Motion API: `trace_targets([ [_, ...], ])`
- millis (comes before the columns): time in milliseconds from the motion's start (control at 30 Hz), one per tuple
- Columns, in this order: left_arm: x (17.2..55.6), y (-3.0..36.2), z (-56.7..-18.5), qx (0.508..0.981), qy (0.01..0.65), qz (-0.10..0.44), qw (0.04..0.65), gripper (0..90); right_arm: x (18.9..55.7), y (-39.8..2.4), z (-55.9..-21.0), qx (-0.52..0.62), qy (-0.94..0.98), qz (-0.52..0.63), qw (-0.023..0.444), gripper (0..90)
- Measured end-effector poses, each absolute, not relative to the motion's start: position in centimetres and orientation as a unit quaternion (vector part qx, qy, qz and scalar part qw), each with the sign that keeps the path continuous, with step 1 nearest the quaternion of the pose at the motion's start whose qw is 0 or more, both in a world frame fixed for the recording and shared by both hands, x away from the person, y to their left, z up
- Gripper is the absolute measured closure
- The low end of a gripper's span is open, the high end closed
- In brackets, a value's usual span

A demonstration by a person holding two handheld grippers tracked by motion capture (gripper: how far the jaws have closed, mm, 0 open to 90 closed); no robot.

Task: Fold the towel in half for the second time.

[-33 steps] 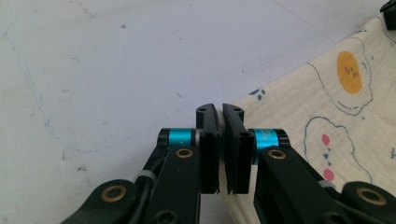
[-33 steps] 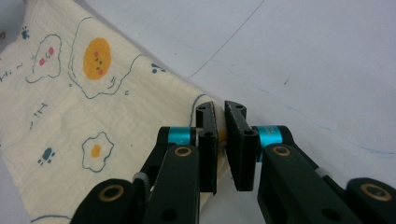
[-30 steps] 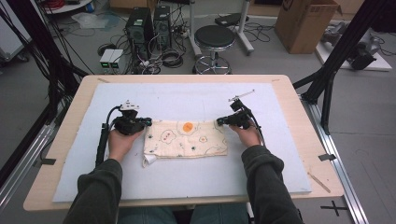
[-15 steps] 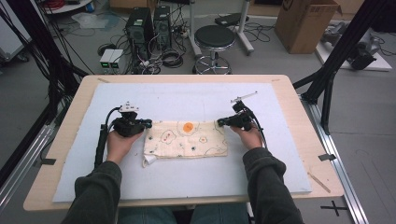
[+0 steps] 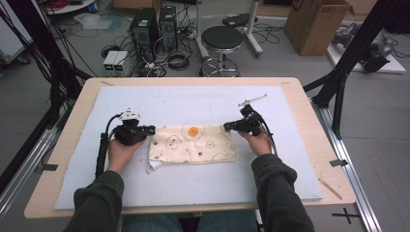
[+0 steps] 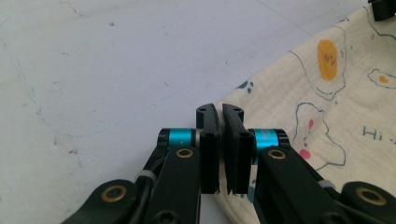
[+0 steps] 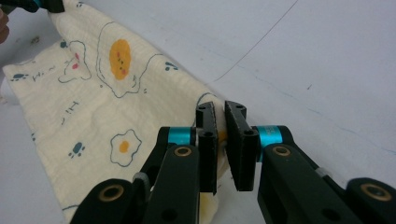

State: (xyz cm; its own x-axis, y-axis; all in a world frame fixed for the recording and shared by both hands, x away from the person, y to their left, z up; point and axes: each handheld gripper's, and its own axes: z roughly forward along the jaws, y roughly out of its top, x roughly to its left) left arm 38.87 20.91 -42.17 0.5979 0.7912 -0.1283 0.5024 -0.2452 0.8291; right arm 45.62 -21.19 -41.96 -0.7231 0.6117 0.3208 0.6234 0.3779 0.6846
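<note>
A cream cloth (image 5: 192,143) printed with fried eggs lies stretched flat on the pale blue mat (image 5: 183,183) that covers the tabletop (image 5: 319,104), spanning the gap between the two pairs of fingers. The left gripper (image 5: 151,129) pinches the cloth's far left corner: in the left gripper view its fingers (image 6: 209,140) stand almost together with only a thin slit between them, and the cloth's edge (image 6: 327,102) runs in under them from the right. The right gripper (image 5: 226,127) pinches the far right corner in the same way; in the right gripper view its fingers (image 7: 205,140) are narrow, with a fold of cloth (image 7: 93,102) caught between the pads and the rest spreading away to their left. The orange egg yolk (image 5: 193,131) print sits about midway between the two grips, near the cloth's far edge. At the near left corner, below the left fingers, the cloth curls up a little (image 5: 153,165).
</note>
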Motion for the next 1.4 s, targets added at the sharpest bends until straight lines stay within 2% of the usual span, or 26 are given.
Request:
trace_targets([
  [1067, 35.9, 21.4, -41.6, 0.772, 0.388, 0.160, 0.477, 85.1, 43.4, -21.9, -39.8, -0.332, -0.840, -0.429, 0.016, 83.4],
  [1400, 35.0, 21.2, -41.3, 0.778, 0.372, 0.163, 0.479, 85.0, 42.4, -22.5, -40.7, -0.329, -0.836, -0.439, 0.019, 83.3],
])
